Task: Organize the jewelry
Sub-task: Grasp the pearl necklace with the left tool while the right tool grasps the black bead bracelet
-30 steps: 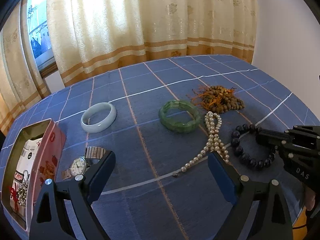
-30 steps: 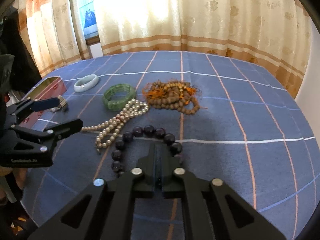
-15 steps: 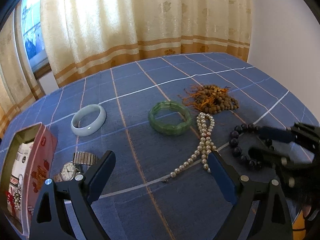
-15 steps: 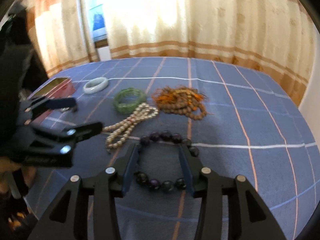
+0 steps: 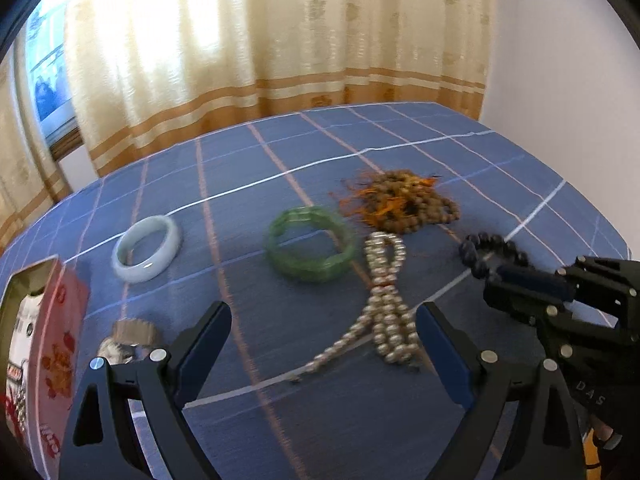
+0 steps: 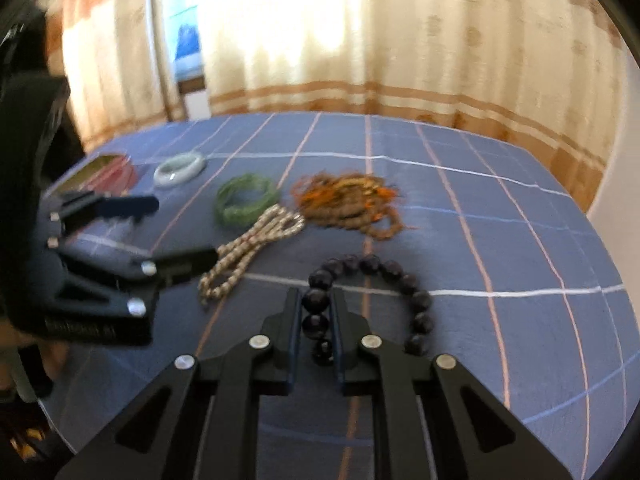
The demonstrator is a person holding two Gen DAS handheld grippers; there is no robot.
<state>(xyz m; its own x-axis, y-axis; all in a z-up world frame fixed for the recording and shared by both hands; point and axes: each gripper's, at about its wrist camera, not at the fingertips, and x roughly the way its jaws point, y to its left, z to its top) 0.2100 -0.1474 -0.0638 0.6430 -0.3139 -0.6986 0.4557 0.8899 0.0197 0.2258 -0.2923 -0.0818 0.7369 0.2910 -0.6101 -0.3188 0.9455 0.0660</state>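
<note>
Right claw (image 6: pixel 316 328) is closing on the dark bead bracelet (image 6: pixel 372 264); squeeze firmly before you lift; left claw (image 5: pixel 324 340) gapes empty.

The watch (image 5: pixel 124 342) beside the left gripper's (image 5: pixel 322 334) near finger is smeared, its dial unreadable, and partly hidden behind that finger; the red tin (image 5: pixel 48 344) is cut off by the left edge, its contents unclear; the dark bead bracelet (image 5: pixel 486 250) vanishes behind the right gripper (image 5: pixel 500 280) in the left wrist view; the brown bead heap (image 6: pixel 348 204) blurs into orange threads; lettering on the left gripper's body is illegible in the right wrist view.
</note>
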